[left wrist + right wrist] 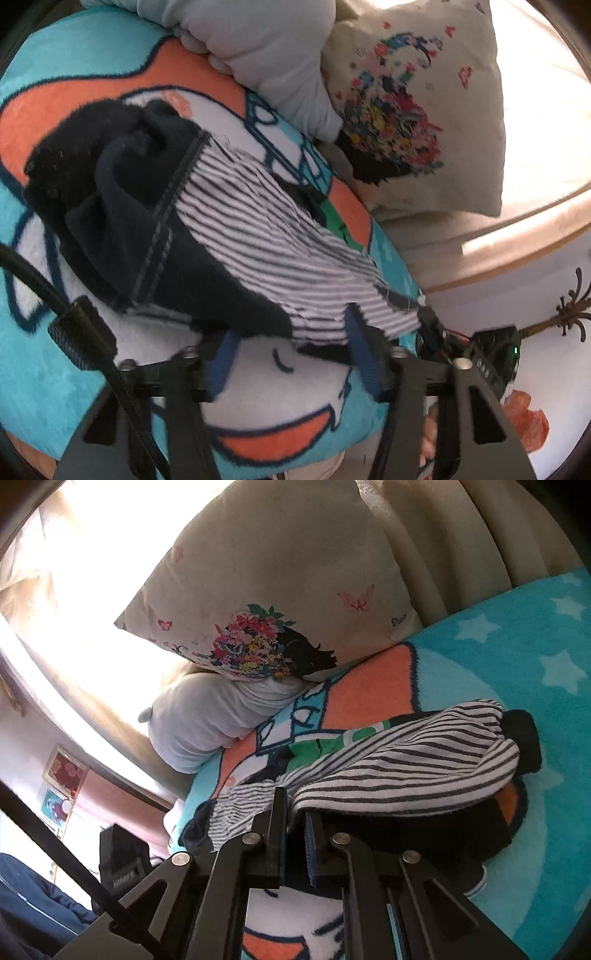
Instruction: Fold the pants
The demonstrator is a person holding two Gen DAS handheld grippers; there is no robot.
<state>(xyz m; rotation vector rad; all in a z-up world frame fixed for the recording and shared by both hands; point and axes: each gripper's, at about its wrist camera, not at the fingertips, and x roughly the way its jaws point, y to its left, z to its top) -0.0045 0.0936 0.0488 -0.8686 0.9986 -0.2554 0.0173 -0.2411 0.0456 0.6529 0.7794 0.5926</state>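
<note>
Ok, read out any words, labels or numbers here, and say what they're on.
Blanket: big outlined letters, partly hidden under the pants; no whole word readable.
Black device: pale marks, too blurred.
Flowered pillow: pictures only, no text.

Turquoise cartoon blanket covers bed. Floral cream pillow at 1 o'clock, touching grey cushion at 12. Red pictures on wall, 9 o'clock.

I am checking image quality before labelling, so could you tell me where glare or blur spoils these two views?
Left wrist view: sunlight washes out the upper right behind the floral pillow; the striped pants look slightly smeared. Right wrist view: the window side at upper left is blown out; the pants stay fairly sharp.
</note>
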